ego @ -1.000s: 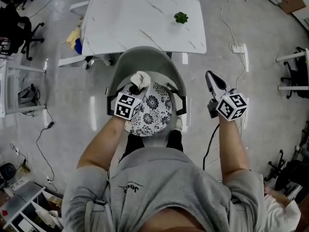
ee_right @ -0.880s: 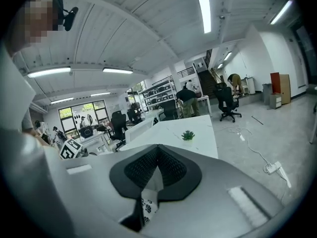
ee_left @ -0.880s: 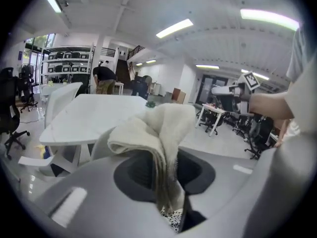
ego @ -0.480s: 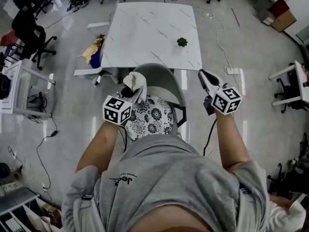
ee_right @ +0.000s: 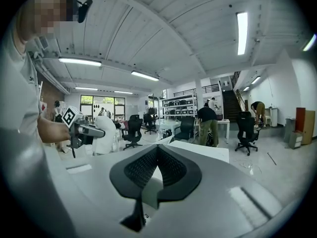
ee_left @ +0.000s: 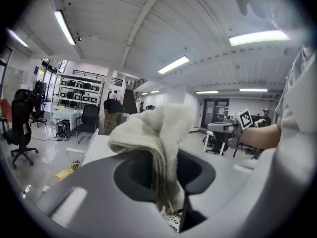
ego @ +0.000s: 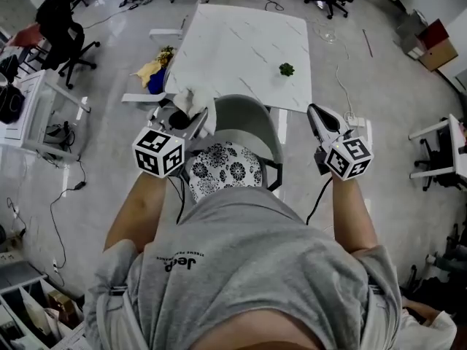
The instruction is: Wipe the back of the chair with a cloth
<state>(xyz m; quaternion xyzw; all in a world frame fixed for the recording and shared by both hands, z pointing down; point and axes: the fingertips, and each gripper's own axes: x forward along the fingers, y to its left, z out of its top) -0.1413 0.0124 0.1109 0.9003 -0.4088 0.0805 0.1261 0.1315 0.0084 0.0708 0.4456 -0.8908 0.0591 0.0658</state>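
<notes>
I see a white marbled desk (ego: 233, 46) standing on the glossy grey floor (ego: 102, 173). It carries one small green thing (ego: 286, 69), probably a plant. The grey chair (ego: 252, 119) stands at its near edge, and a yellow-and-blue bundle (ego: 154, 74) lies beside its left end.

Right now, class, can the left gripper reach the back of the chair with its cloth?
Probably yes: the left gripper holds the cloth close beside the chair back, and nothing appears to lie between them.

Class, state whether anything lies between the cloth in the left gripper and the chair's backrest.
Nothing visible does. The cloth, clamped in the left gripper, is right beside the left edge of the grey backrest; no object lies between them.
</notes>
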